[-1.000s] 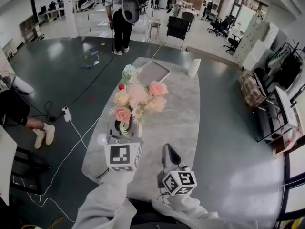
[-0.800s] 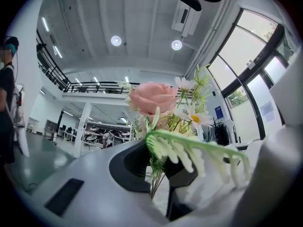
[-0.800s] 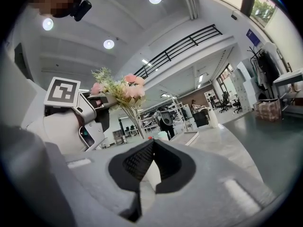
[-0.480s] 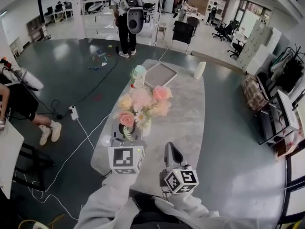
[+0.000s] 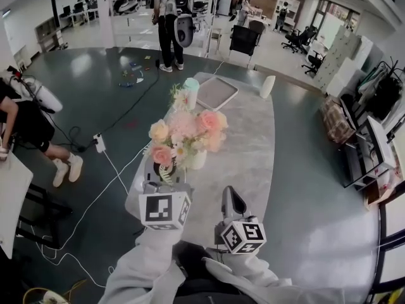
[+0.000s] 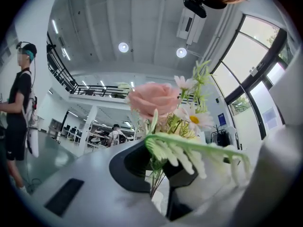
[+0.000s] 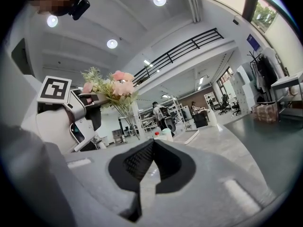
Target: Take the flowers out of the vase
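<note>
A bouquet of pink, peach and white artificial flowers (image 5: 183, 133) is raised above the table's left side. My left gripper (image 5: 161, 175) is shut on its stems. In the left gripper view a pink rose (image 6: 154, 98), daisies and a green fern frond rise from between the shut jaws of the left gripper (image 6: 158, 167). From the right gripper view the bouquet (image 7: 112, 85) is in the air, its bare stems hanging free beside the left gripper (image 7: 87, 109). The white vase (image 5: 199, 160) stands on the table, partly hidden behind the blooms. My right gripper (image 5: 231, 201) is shut and holds nothing.
The long grey marble table (image 5: 250, 151) carries a flat grey tray (image 5: 217, 92), a mint-green cup (image 5: 191, 85) and a white cylinder (image 5: 267, 86) at its far end. A person (image 5: 168, 24) stands beyond the table. Cables run across the floor at the left.
My left gripper has carried the bouquet leftward, away from the vase. The right gripper has shifted along with it and stayed shut. The whole view has slid across the room.
</note>
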Action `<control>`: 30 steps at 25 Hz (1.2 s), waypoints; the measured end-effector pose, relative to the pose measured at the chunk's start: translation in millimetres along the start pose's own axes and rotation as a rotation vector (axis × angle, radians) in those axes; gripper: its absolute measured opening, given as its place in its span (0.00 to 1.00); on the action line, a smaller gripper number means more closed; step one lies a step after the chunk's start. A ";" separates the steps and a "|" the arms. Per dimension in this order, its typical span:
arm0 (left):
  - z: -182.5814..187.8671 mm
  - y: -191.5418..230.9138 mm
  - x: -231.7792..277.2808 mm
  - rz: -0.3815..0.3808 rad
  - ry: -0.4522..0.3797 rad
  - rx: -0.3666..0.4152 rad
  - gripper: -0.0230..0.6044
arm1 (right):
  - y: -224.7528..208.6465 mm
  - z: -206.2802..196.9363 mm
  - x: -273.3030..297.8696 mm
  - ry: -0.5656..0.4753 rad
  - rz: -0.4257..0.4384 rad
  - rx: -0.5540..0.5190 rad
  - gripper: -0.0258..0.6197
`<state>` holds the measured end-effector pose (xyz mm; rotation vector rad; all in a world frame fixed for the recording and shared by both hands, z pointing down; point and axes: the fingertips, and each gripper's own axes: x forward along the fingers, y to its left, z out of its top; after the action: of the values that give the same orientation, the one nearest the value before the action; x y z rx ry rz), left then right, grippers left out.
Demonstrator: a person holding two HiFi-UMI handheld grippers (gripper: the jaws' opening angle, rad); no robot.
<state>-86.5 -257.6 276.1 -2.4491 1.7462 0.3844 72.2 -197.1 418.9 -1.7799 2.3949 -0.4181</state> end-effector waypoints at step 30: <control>-147.4 16.8 -181.6 0.030 0.323 -0.004 0.10 | 39.6 -90.8 -91.8 0.056 -0.057 0.002 0.04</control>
<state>-137.2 -131.7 467.4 -2.6075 1.8988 -0.0096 39.0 -86.0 488.2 -1.8628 2.3839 -0.4830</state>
